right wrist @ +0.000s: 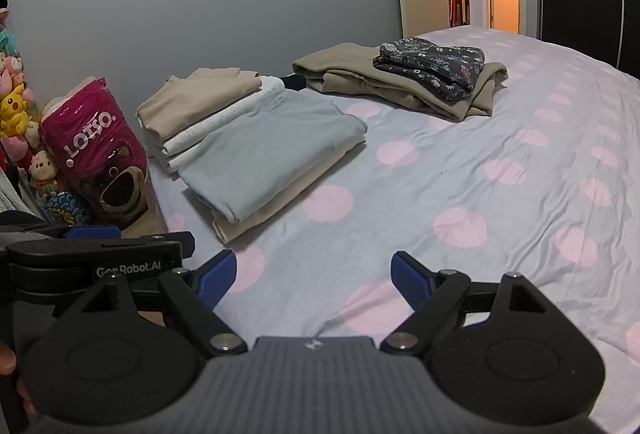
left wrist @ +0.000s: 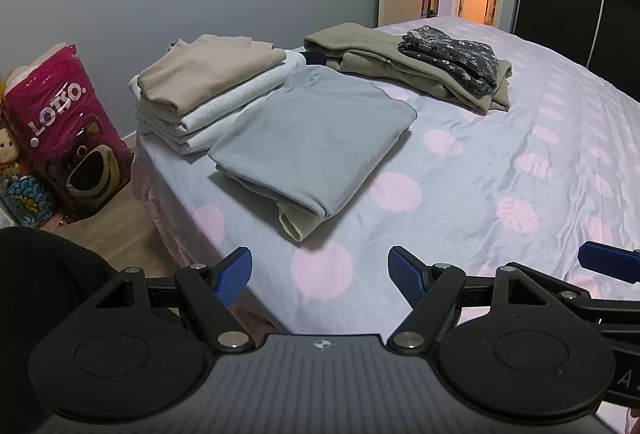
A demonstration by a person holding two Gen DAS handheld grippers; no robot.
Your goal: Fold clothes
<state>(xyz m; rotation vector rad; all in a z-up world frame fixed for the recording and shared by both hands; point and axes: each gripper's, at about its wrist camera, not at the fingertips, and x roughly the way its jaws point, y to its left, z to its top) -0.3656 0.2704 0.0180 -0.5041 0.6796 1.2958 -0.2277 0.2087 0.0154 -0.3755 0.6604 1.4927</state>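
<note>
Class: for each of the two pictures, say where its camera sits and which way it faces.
Left wrist: behind the open left gripper, facing down across the dotted bed; the right gripper's blue finger shows.
Right wrist: behind the open right gripper, same direction; left gripper at left.
Shared: folded grey top, pink Lotso bag.
</note>
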